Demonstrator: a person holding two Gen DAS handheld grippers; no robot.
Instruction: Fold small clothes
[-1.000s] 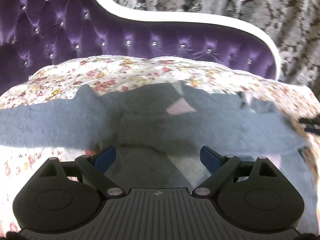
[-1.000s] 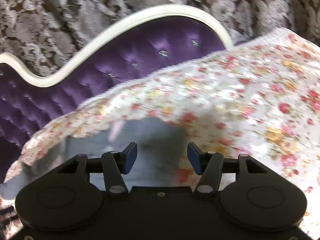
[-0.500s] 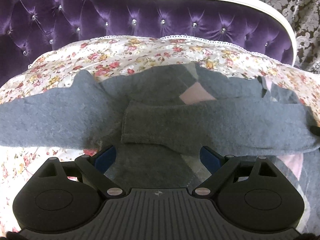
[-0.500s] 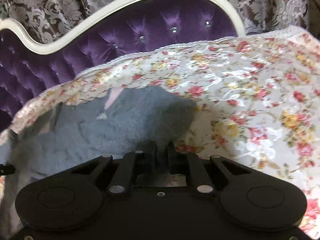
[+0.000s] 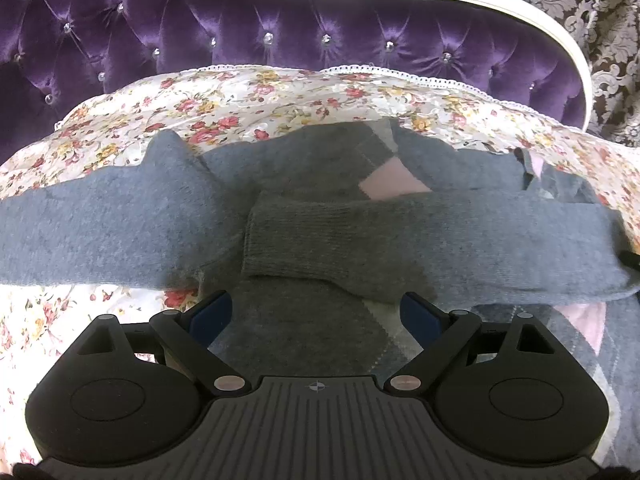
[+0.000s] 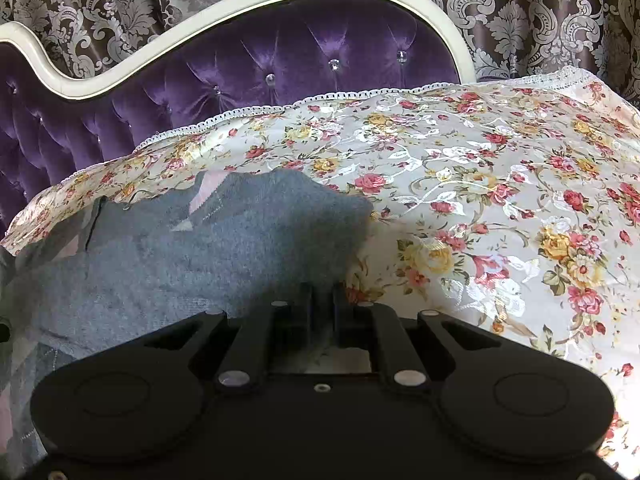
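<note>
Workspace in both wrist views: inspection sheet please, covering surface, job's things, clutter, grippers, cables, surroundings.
Surface: floral bedspread, lace-edged.
Job's things: grey sweater lying flat; one sleeve folded across the body, other sleeve stretched outward.
Clutter: nothing seen.
Grippers: left hand-held gripper open above the sweater, holding nothing; right hand-held gripper shut at the sweater's edge, though the grip itself is hidden.
Cables: nothing seen.
Surroundings: purple tufted headboard, damask curtain.

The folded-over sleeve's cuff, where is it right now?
In the left wrist view the cuff lies mid-frame across the grey sweater, just ahead of the open left gripper, below the pink diamond patch.
</note>
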